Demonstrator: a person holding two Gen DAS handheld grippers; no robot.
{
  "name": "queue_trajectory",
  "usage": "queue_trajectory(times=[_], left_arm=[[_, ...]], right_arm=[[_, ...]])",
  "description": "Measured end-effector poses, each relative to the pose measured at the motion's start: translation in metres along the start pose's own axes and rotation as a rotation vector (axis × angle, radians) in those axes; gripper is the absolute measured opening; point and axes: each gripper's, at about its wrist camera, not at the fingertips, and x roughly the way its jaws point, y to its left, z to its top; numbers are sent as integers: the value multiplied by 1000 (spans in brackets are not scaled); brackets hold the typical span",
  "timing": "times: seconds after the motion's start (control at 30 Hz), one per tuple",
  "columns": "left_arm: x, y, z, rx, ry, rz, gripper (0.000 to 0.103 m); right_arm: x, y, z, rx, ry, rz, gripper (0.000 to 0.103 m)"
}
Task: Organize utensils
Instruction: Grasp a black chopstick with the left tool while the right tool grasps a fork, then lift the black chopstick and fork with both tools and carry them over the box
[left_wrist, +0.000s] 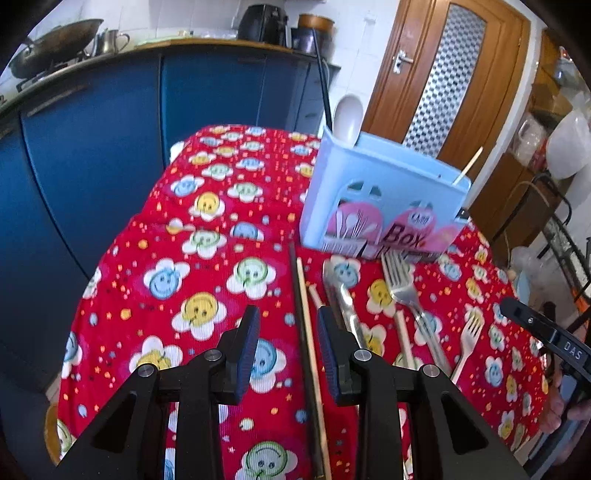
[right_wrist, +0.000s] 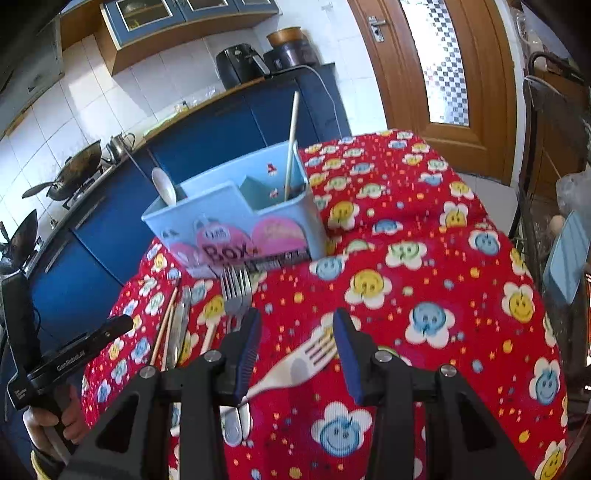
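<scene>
We hover our left gripper (left_wrist: 286, 343), jaws wide, astride the chopsticks (left_wrist: 306, 332) and our right gripper (right_wrist: 297, 345), jaws wide, over the white fork (right_wrist: 295, 363) (both loose on the bench), holder box (right_wrist: 236, 221) at twelve o'clock awaiting them.

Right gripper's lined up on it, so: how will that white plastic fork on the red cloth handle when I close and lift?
The white plastic fork looks thin, so probably light and slightly flexible. It lies flat on the soft red flowered tablecloth, so the right gripper, jaws open, may pinch fabric. Its smooth handle could pivot if gripped off-centre.
</scene>
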Motion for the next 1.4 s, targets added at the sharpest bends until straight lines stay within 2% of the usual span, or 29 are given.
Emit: queue_trajectory(times=[0.37, 0.67, 0.73, 0.8, 0.87, 0.93, 1.0, 1.07, 1.17, 1.4], left_arm=[[20, 6, -6, -21, 80, -6, 33], [33, 4, -6, -28, 107, -23, 33], [35, 5, -5, -35, 107, -33, 32], [37, 7, -3, -44, 106, -45, 27], [39, 8, -2, -55, 112, -65, 22], [40, 8, -1, -54, 113, -67, 20], [42, 7, 0, -49, 110, -63, 15], [42, 8, 2, -63, 114, -90, 6], [42, 13, 4, -92, 108, -76, 5], [40, 29, 3, -127, 108, -48, 5]], right_arm=[[26, -20, -13, 84, 134, 5, 43], [35, -14, -11, 43, 107, 6, 43], [37, -13, -11, 37, 95, 2, 36], [40, -13, -12, 37, 83, 6, 29], [41, -14, -11, 40, 76, 4, 18], [43, -17, -11, 48, 75, 18, 14], [43, -20, -10, 61, 71, 34, 12], [43, -23, -8, 83, 65, 55, 10], [41, -26, -4, 97, 56, 79, 7], [29, -26, 7, 58, 19, 53, 6]])
